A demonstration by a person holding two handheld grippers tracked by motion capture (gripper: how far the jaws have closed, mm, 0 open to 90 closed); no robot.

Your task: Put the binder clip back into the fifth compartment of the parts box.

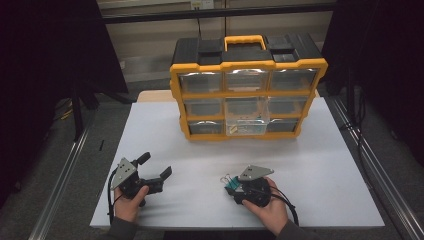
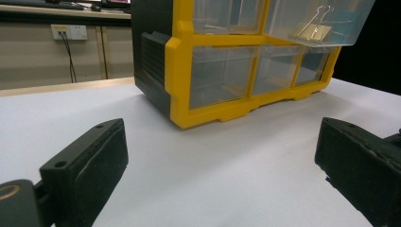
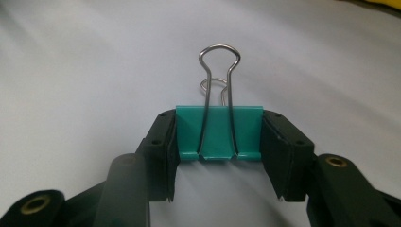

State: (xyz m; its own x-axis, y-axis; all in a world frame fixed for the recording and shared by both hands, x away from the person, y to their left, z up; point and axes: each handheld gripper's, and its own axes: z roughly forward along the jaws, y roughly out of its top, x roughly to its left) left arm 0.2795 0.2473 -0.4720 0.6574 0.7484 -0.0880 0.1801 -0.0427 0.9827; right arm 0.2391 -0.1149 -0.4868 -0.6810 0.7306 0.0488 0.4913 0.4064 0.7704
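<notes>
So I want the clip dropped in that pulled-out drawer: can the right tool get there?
Probably yes. The right tool is shut on the green binder clip, and bare table lies between it and the open middle drawer, whose top looks uncovered.

A white worktop (image 1: 320, 170) is carrying a yellow-and-black drawer organizer (image 1: 247, 85) sitting at its far edge, a drawer (image 1: 246, 122) protruding toward the near side.
</notes>
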